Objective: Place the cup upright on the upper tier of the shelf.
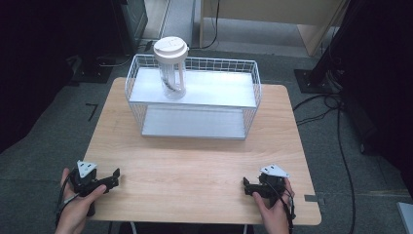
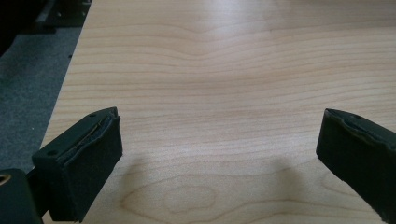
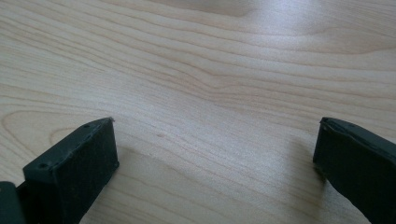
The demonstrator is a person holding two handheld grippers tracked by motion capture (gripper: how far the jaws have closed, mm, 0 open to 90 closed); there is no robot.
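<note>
left hand-held gripper (image 1: pixel 111 179): jaws wide, empty, near-left desk (image 1: pixel 195 165) edge | right hand-held gripper (image 1: pixel 249 187): jaws wide, empty, near-right edge | bare desk between | bottle (image 1: pixel 171 68): upright, long axis vertical, wire rack (image 1: pixel 253 92) far-left

We held black grippers (image 1: pixel 115 176) (image 1: pixel 246 185), each topped by a grey three-cornered plate, with black cables trailing.

Bare desk (image 1: pixel 195 165) is seen ahead of the left gripper (image 1: pixel 116 176) and the right gripper (image 1: pixel 245 184), and between them, so free passage is offered there. Farther ahead of both, the way is barred by a white wire basket (image 1: pixel 253 92), with a lidded clear jar (image 1: pixel 171 68) standing inside its left part.
</note>
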